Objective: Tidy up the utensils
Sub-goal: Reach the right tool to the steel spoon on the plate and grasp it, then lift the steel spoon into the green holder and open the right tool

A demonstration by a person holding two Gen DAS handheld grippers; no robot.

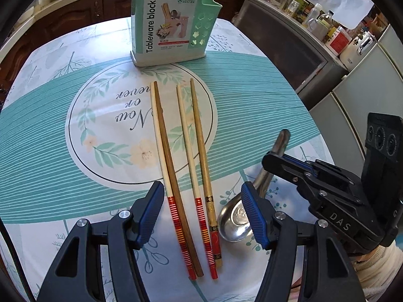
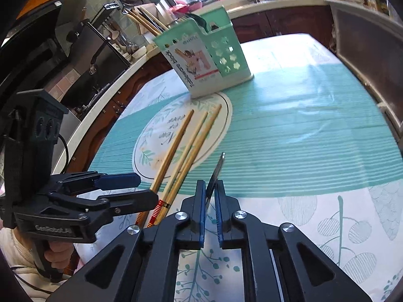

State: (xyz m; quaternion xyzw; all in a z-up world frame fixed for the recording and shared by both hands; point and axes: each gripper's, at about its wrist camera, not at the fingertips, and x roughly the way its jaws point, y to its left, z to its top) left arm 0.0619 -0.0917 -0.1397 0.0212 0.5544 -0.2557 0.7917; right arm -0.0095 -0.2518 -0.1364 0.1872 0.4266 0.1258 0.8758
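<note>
Several chopsticks (image 1: 185, 166) lie side by side on the tablecloth, tips toward a green tableware holder (image 1: 173, 22) at the far side. My left gripper (image 1: 201, 214) is open, its fingers either side of the chopsticks' red striped ends, just above them. A metal spoon (image 1: 236, 216) lies to their right, its bowl near me. My right gripper (image 2: 210, 201) is shut on the spoon handle (image 2: 215, 176), and it also shows in the left wrist view (image 1: 284, 162). The chopsticks (image 2: 186, 148) and holder (image 2: 206, 58) show in the right wrist view, with the left gripper (image 2: 136, 188) over the chopstick ends.
The table has a teal and white patterned cloth (image 1: 252, 88). A kitchen counter with bottles and jars (image 1: 314, 17) runs behind on the right. A stove and pots (image 2: 100, 50) stand beyond the table's left edge.
</note>
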